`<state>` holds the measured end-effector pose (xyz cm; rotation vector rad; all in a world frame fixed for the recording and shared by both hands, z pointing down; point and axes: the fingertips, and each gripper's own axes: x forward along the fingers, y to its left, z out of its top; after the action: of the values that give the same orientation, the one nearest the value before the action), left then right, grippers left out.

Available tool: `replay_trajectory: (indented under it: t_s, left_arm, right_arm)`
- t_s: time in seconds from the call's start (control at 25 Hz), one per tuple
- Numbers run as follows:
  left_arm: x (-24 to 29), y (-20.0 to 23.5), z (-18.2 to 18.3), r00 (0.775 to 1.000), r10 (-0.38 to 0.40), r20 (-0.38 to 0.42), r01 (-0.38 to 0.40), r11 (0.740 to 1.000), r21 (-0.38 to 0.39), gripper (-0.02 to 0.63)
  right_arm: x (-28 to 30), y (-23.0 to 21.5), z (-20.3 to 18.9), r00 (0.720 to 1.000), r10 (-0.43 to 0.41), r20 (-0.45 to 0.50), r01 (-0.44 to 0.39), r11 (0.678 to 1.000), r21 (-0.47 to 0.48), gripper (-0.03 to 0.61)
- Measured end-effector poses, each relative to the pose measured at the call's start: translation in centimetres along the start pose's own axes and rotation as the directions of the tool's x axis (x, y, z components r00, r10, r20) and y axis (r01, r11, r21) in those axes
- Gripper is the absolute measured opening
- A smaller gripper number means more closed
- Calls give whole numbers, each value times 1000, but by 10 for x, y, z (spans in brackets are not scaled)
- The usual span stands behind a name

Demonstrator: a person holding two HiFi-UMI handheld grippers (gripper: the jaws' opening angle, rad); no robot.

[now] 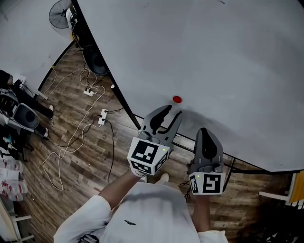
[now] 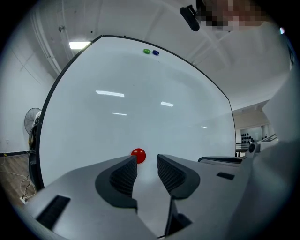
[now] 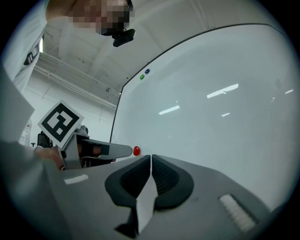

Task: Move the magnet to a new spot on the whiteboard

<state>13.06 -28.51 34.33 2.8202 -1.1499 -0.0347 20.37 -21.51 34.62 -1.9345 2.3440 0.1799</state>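
Observation:
A round red magnet (image 1: 177, 99) sticks to the whiteboard (image 1: 213, 61) low down, near its bottom edge. My left gripper (image 1: 170, 114) points at it from just short of the board, open, with nothing between its jaws. In the left gripper view the red magnet (image 2: 138, 155) shows beyond the fingertips, clear of the left gripper (image 2: 146, 169). My right gripper (image 1: 207, 136) hangs lower right of the left one, shut and empty. The right gripper view shows the right gripper (image 3: 150, 174) with its pads together and the red magnet (image 3: 136, 151) far off at left.
A green magnet (image 2: 146, 51) and a blue magnet (image 2: 155, 53) sit near the whiteboard's top edge. A power strip (image 1: 102, 116) and loose cables lie on the wooden floor at left. A fan (image 1: 61, 13) stands at the upper left.

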Motion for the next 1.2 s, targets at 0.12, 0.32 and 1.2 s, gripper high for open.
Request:
replay_trajectory:
  t_s: [0.12, 0.32, 1.2]
  left_arm:
    - [5, 3, 1, 1000, 22, 10, -22, 1000, -3, 143]
    - [18, 10, 2, 998, 61, 10, -61, 998, -4, 154]
    - [30, 20, -2, 982, 189, -4, -189, 982, 4, 126]
  right_arm:
    - [2, -3, -2, 1000, 6, -5, -6, 1000, 3, 6]
    - [8, -9, -6, 1000, 14, -10, -14, 1000, 12, 6]
    - [10, -18, -11, 1000, 21, 0, -21, 999, 37, 6]
